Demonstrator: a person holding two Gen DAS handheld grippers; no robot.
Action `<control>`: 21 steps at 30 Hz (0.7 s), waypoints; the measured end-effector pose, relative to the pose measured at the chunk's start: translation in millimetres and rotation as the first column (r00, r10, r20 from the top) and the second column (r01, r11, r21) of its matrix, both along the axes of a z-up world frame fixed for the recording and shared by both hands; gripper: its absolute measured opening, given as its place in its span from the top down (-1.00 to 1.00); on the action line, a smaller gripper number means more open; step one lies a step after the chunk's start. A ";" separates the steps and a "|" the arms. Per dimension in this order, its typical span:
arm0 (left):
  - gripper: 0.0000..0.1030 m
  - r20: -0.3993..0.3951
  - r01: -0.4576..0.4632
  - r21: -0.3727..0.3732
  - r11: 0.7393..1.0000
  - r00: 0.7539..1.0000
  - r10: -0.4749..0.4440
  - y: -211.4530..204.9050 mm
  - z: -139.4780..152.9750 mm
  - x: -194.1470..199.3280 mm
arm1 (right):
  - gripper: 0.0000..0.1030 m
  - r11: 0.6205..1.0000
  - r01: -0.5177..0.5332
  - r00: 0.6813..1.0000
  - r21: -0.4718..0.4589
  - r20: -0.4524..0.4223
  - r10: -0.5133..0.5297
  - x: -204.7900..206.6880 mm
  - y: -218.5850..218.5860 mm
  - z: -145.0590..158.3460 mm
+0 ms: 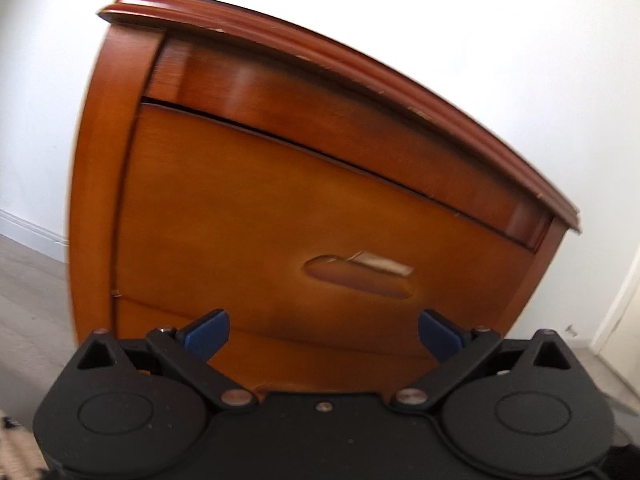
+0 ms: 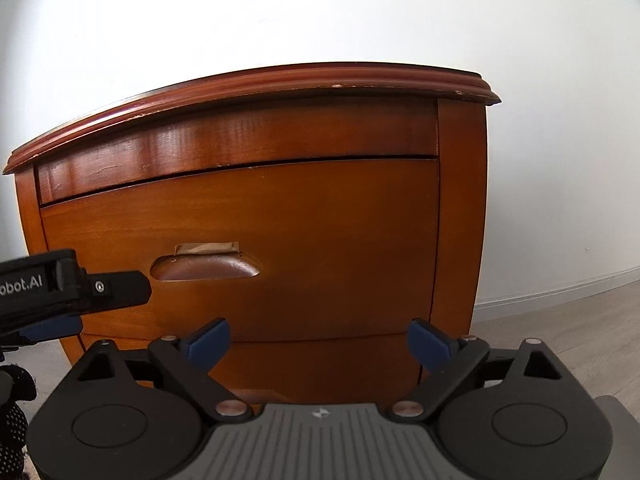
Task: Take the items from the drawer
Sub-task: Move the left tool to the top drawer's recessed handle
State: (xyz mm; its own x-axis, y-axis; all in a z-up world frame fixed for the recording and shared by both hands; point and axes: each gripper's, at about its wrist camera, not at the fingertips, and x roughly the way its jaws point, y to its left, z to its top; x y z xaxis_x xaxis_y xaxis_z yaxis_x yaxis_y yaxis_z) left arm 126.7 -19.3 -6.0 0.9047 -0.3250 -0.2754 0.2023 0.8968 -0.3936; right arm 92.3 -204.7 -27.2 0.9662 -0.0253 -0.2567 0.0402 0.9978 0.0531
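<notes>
While both sets of fingers are standing apart and holding nothing, the left gripper and right gripper are facing the closed drawer. Its recessed handle is sitting beyond, shallow. Fingers are likely slipping out if hooked too lightly.

Brown wooden nightstand against the white wall; closed drawer in front, recessed oval handle mid-face, black left gripper just left of it.

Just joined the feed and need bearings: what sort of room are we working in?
Probably a bedroom or other room at home: a wooden nightstand with a closed drawer stands against a plain white wall, on pale wood-look flooring with a white baseboard.
</notes>
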 end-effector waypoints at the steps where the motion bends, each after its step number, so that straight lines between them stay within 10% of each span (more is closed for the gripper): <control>1: -0.94 0.009 0.017 -0.027 1.000 1.000 -0.017 -0.9 -1.3 3.1 | -0.71 1.000 0.004 1.000 -0.007 0.000 -0.004 2.3 -1.8 -0.1; 8: -0.80 0.058 0.085 -0.146 0.986 0.995 -0.077 -10.5 -3.1 21.7 | -0.44 0.998 -0.016 1.000 -0.055 -0.003 0.016 13.0 -9.5 -2.7; 21: -0.51 0.094 0.122 -0.137 0.983 0.990 -0.110 -43.7 -11.7 52.5 | -0.45 0.997 -0.057 0.998 -0.058 0.036 0.059 24.2 -13.8 -0.4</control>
